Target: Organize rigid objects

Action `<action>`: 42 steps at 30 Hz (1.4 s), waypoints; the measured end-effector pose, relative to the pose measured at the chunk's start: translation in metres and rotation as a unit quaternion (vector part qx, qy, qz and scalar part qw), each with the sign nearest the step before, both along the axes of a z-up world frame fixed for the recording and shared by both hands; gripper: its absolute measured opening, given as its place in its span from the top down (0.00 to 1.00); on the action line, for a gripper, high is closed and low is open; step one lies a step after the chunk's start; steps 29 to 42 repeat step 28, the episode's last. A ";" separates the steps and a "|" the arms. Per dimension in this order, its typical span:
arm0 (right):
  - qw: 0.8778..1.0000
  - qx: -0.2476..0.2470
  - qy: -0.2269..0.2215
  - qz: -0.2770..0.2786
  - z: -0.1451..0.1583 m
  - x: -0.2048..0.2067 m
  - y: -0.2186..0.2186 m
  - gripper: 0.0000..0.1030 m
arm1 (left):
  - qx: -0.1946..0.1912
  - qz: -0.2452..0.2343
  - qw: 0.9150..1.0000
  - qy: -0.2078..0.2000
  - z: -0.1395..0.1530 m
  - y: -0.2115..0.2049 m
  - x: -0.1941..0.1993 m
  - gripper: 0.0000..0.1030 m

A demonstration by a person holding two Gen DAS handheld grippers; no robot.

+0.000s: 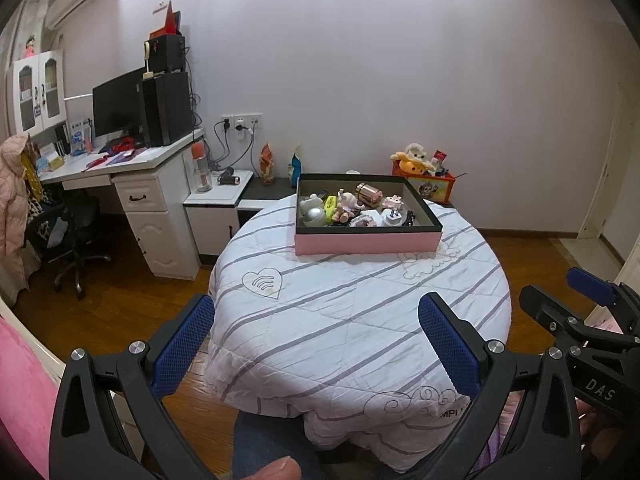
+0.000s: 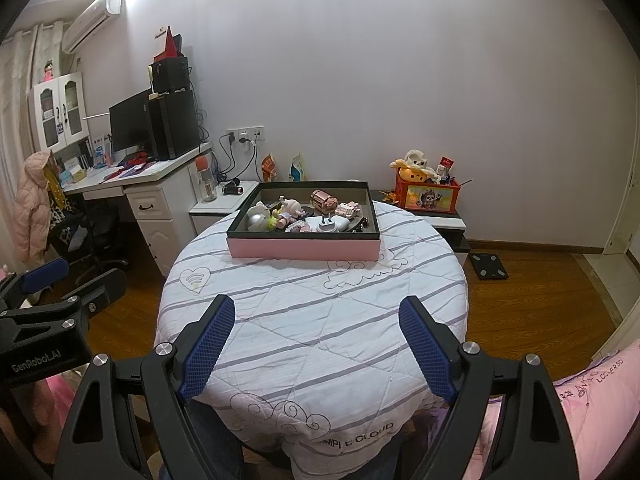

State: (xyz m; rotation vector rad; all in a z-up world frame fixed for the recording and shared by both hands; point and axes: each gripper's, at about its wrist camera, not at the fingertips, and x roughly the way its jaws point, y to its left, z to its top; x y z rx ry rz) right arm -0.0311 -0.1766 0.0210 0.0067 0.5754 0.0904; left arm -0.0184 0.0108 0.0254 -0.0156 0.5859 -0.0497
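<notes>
My left gripper hangs low at the near edge of the table, its blue fingers spread wide with nothing between them. My right gripper sits beside it at about the same height, spread just as wide and equally empty. Each shows at the edge of the other's view.

Going left to right across the far side of the table, the box with its pink wall and dark rim holds all the small hard things I can make out: a silver dome, a yellow-green piece, a pale figurine, a copper can lying on its side, a pinkish block toy and a white plug. They lie jumbled, touching one another. The striped cloth around the box carries nothing loose.

As I judge it, this fits two stages. Either the things have been gathered into the box and the sorting is over, or the heap waits to be taken out and laid in order. The pictures do not settle which, so I name no move. Whatever comes, both grippers are well short of the box, and any pick from that heap would need a narrow entry between close neighbours. The can looks likely to roll.
</notes>
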 end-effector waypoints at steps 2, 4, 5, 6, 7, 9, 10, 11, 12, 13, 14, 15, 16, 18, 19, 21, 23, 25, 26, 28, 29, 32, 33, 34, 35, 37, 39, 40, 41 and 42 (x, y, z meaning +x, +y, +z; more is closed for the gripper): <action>1.000 0.000 0.000 0.000 0.000 0.000 0.000 0.17 | 0.000 0.000 1.000 -0.001 0.000 0.000 -0.001 0.00; 1.000 -0.001 0.000 0.000 0.000 0.001 0.000 0.17 | 0.000 0.000 1.000 0.000 0.000 0.000 -0.001 0.00; 1.000 0.000 0.000 0.000 0.000 0.000 0.000 0.17 | -0.001 0.000 1.000 0.001 0.000 0.000 -0.001 0.00; 1.000 0.000 0.000 0.000 0.000 0.001 0.000 0.17 | -0.002 0.001 1.000 0.002 0.001 0.000 -0.001 0.00; 1.000 0.000 0.000 0.000 0.000 0.000 0.000 0.17 | -0.002 0.001 1.000 0.002 0.001 0.000 -0.001 0.00; 1.000 0.000 0.000 0.000 0.000 0.001 0.000 0.17 | -0.004 0.000 1.000 0.004 0.001 0.001 0.000 0.00; 1.000 0.000 0.001 0.000 0.000 0.000 0.001 0.17 | -0.005 0.001 1.000 0.005 0.001 0.001 0.000 0.00; 1.000 -0.001 0.001 0.000 0.000 0.001 0.000 0.17 | -0.006 0.001 1.000 0.005 0.001 0.002 0.000 0.00; 1.000 -0.001 0.001 0.001 0.000 0.001 0.000 0.17 | -0.005 0.002 1.000 0.005 0.001 0.003 0.001 0.00; 1.000 -0.001 0.001 0.001 0.001 0.002 0.000 0.17 | -0.005 0.004 1.000 0.006 0.000 0.003 0.001 0.00; 1.000 -0.002 0.001 0.001 0.001 0.003 0.000 0.17 | -0.006 0.004 1.000 0.006 0.000 0.004 0.001 0.00; 1.000 -0.002 0.001 0.001 0.001 0.003 -0.001 0.17 | -0.007 0.004 1.000 0.007 0.000 0.004 0.002 0.00; 1.000 -0.002 0.001 0.001 0.001 0.003 -0.001 0.17 | -0.007 0.004 1.000 0.007 0.000 0.004 0.002 0.00; 1.000 -0.002 0.001 0.001 0.001 0.004 -0.001 0.17 | -0.004 0.005 1.000 0.006 0.000 0.004 0.002 0.00; 1.000 -0.002 0.001 0.001 0.001 0.004 -0.001 0.17 | -0.004 0.005 1.000 0.007 -0.001 0.004 0.003 0.00; 1.000 -0.003 0.001 0.001 0.001 0.004 -0.001 0.17 | -0.005 0.003 1.000 0.010 -0.001 0.004 0.004 0.00; 1.000 -0.002 0.001 0.002 0.001 0.003 0.000 0.17 | -0.004 0.000 1.000 0.011 -0.002 0.004 0.004 0.00; 1.000 -0.002 0.001 0.001 0.001 0.003 -0.001 0.17 | 0.000 -0.001 1.000 0.006 -0.002 0.002 0.003 0.00; 1.000 -0.002 0.001 0.001 0.001 0.003 0.000 0.17 | 0.002 -0.002 1.000 0.002 -0.001 0.001 0.002 0.00; 1.000 -0.002 0.001 0.001 0.001 0.003 0.000 0.17 | 0.000 -0.005 1.000 0.002 -0.001 0.000 0.001 0.00; 1.000 -0.002 0.001 0.001 0.001 0.003 0.000 0.17 | 0.000 -0.005 1.000 0.002 -0.001 0.000 0.001 0.00; 1.000 -0.002 0.001 0.001 0.001 0.003 0.000 0.17 | 0.000 -0.005 1.000 0.002 -0.001 0.000 0.001 0.00; 1.000 -0.002 0.001 0.001 0.001 0.003 0.000 0.17 | 0.000 -0.005 1.000 0.002 -0.001 0.000 0.001 0.00; 1.000 -0.002 0.001 0.001 0.001 0.003 0.000 0.17 | 0.000 -0.005 1.000 0.002 -0.001 0.000 0.001 0.00; 1.000 -0.002 0.001 0.001 0.001 0.003 0.000 0.17 | 0.000 -0.005 1.000 0.002 -0.001 0.000 0.001 0.00; 1.000 -0.002 0.001 0.001 0.001 0.003 0.000 0.17 | 0.000 -0.005 1.000 0.002 -0.001 0.000 0.001 0.00; 1.000 -0.002 0.001 0.001 0.001 0.003 0.000 0.17 | 0.000 -0.005 1.000 0.002 -0.001 0.000 0.001 0.00; 1.000 -0.002 0.001 0.001 0.001 0.003 0.000 0.17 | 0.000 -0.005 1.000 0.002 -0.001 0.000 0.001 0.00; 1.000 -0.002 0.001 0.001 0.001 0.003 0.000 0.17 | 0.000 -0.005 1.000 0.002 -0.001 0.000 0.001 0.00; 1.000 -0.002 0.001 0.001 0.001 0.003 0.000 0.17 | 0.000 -0.005 1.000 0.002 -0.001 0.000 0.001 0.00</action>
